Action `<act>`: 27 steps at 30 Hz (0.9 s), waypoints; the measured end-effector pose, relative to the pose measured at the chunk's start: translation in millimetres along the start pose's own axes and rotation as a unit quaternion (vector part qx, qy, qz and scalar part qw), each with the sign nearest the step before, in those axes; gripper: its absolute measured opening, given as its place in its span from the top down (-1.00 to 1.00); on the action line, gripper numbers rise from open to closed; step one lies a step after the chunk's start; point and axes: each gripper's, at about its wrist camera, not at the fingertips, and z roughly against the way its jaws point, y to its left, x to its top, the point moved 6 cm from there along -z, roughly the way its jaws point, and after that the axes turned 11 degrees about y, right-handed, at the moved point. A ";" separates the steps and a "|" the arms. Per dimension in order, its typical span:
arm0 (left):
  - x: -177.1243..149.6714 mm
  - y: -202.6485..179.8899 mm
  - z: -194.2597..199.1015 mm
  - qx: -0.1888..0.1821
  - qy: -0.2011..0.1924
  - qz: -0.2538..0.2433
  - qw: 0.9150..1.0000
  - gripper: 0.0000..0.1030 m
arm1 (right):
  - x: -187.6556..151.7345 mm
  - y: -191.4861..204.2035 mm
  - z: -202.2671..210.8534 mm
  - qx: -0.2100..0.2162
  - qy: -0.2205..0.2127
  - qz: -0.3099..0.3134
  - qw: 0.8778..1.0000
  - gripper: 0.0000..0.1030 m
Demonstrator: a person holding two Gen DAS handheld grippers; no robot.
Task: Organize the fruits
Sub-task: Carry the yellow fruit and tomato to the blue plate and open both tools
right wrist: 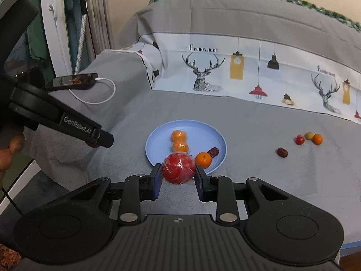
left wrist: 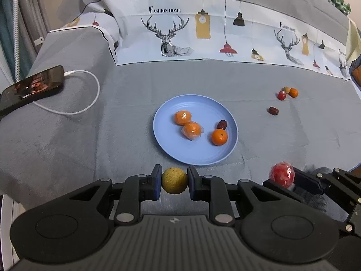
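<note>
My left gripper (left wrist: 174,180) is shut on a yellow-green round fruit (left wrist: 174,180), just in front of the blue plate's (left wrist: 194,155) near rim. The plate holds two wrapped oranges (left wrist: 183,117), a bare orange (left wrist: 219,137) and a dark date (left wrist: 221,124). My right gripper (right wrist: 178,176) is shut on a red fruit in clear wrap (right wrist: 178,168), at the near rim of the plate (right wrist: 155,144). The red fruit also shows in the left wrist view (left wrist: 282,174), to the right of the plate.
Loose on the grey cloth to the right lie a date (right wrist: 282,152), a small red fruit (right wrist: 300,139), a pale fruit (right wrist: 309,135) and a small orange (right wrist: 317,139). A phone (left wrist: 33,87) with a white cable (left wrist: 90,99) lies at the far left. A deer-print cloth (left wrist: 203,33) rises behind.
</note>
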 end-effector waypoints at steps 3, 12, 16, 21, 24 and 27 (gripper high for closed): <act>11.4 0.1 -14.6 -0.001 0.010 -0.001 1.000 0.50 | 4.8 -3.6 -14.4 0.002 0.010 -0.005 1.000 0.38; 52.0 -4.7 -65.6 -0.011 0.029 -0.012 0.999 0.50 | 28.1 -16.9 -67.3 -0.012 0.027 0.001 1.000 0.38; 69.5 -7.8 -93.5 -0.008 0.038 -0.021 0.999 0.50 | 39.3 -29.9 -94.9 -0.022 0.035 -0.002 0.999 0.38; 82.6 -8.1 -124.5 -0.006 0.052 -0.030 0.998 0.50 | 45.4 -38.5 -131.3 -0.021 0.055 0.001 0.998 0.38; 88.6 -7.0 -144.6 0.007 0.062 -0.039 0.997 0.50 | 45.7 -37.6 -148.8 -0.018 0.065 0.010 0.998 0.38; 93.3 -3.9 -157.8 0.014 0.068 -0.039 0.997 0.50 | 46.2 -35.0 -162.2 -0.012 0.072 0.019 0.997 0.38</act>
